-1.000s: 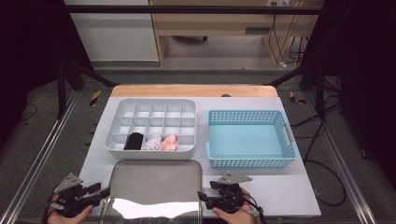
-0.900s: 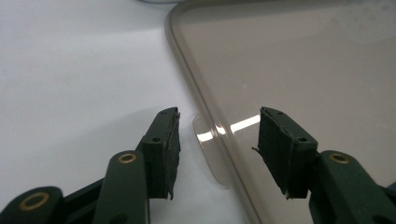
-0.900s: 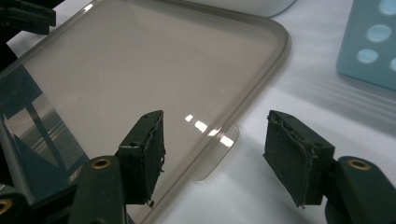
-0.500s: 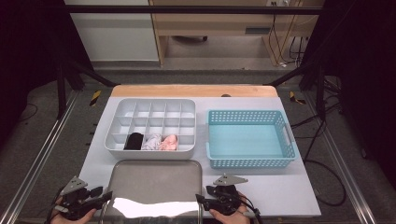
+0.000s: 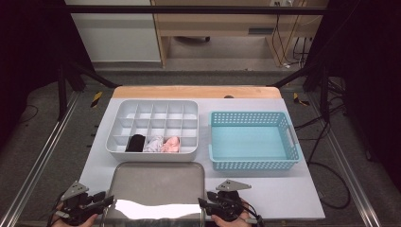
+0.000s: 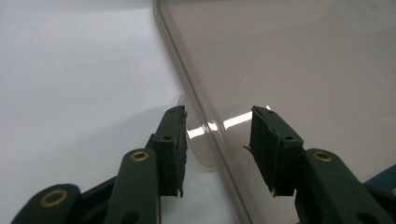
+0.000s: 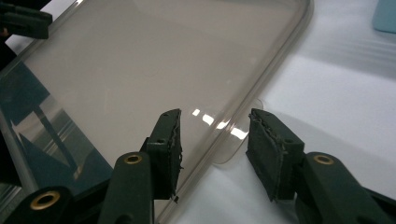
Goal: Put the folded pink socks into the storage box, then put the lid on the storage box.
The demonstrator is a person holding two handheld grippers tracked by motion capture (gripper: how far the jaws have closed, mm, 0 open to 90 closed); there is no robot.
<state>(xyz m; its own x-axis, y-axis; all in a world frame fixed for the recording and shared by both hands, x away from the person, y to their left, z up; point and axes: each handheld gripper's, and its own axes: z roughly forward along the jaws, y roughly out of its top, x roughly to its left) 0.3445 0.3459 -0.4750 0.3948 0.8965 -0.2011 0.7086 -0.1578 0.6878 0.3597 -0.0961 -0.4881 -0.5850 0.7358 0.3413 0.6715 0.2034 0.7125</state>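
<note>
Both grippers at the clear lid's side tabs

High view: left gripper [image 5: 108,202] and right gripper [image 5: 202,204] flank one clear lid [image 5: 158,187], lying just before one compartment tray [image 5: 152,105] and one blue basket [image 5: 254,163]. Gripper views: each pair of jaws, just closing, stands half-open astride a lid tab [image 6: 201,150], not pressing.

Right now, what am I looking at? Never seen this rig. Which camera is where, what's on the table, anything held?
No robot arm: a person holds a two-jaw gripper in each hand. The high view looks down on the table; the other two cameras ride on the grippers, looking along their black jaws. On the table: a white divided organizer with small rolled items in its front row, a blue basket, and a clear lid. The left gripper and right gripper each straddle a tab on opposite lid edges. Their jaws have just been closing; the pads are not yet pressing.
</note>
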